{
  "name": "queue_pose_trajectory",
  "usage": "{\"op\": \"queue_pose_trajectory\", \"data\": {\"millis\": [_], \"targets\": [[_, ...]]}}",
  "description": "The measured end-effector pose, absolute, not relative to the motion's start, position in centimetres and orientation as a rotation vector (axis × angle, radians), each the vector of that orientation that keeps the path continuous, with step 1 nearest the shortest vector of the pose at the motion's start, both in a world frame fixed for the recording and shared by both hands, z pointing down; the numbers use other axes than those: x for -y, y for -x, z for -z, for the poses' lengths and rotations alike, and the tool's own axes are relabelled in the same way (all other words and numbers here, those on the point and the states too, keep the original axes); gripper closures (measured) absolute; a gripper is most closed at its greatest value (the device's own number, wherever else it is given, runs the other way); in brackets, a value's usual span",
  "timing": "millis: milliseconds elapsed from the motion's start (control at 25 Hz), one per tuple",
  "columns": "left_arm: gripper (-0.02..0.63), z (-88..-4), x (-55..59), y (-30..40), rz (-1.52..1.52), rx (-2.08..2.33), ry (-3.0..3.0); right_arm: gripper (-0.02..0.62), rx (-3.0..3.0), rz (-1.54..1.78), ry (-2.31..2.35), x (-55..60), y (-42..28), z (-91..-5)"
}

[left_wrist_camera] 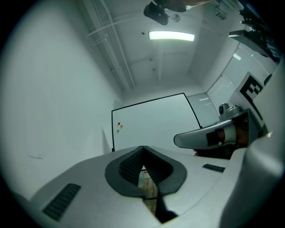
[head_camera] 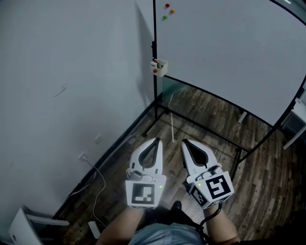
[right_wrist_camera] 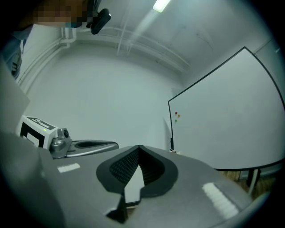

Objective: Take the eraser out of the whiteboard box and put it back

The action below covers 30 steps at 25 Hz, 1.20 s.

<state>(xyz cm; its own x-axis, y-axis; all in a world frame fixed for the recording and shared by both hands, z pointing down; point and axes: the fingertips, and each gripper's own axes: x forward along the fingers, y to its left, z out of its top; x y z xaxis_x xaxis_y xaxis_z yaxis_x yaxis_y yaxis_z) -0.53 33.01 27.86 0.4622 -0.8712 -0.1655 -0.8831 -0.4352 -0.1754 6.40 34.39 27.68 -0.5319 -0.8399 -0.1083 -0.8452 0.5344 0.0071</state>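
Observation:
A small white whiteboard box [head_camera: 160, 67] hangs on the left edge of the whiteboard [head_camera: 229, 52], with something red at its side; I cannot make out the eraser in it. Both grippers are held side by side well short of the board, pointing toward it. My left gripper [head_camera: 157, 140] is shut with nothing between its jaws, and so is my right gripper [head_camera: 185, 142]. In the left gripper view the left gripper [left_wrist_camera: 142, 147] has its tips together and the whiteboard [left_wrist_camera: 156, 120] lies far ahead. In the right gripper view the right gripper [right_wrist_camera: 139, 147] is closed too, and the box [right_wrist_camera: 174, 152] is a tiny speck.
The whiteboard stands on a black frame with floor bars [head_camera: 205, 129] over a wooden floor. A white wall [head_camera: 71, 86] runs along the left, with a socket and white cable [head_camera: 93, 174] at its foot. Coloured magnets [head_camera: 167, 10] sit at the board's top. White furniture [head_camera: 294, 124] stands at the right.

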Motion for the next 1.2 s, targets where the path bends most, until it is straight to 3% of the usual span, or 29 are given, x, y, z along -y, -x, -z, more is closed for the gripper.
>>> {"op": "queue_pose_trajectory", "data": {"millis": [1200], "targets": [[0.600,-29.3,-1.4,-1.0,0.038,-1.660,2.379,0.594,-2.745,-0.034,1.302,-1.6,-7.9,-29.3]]}}
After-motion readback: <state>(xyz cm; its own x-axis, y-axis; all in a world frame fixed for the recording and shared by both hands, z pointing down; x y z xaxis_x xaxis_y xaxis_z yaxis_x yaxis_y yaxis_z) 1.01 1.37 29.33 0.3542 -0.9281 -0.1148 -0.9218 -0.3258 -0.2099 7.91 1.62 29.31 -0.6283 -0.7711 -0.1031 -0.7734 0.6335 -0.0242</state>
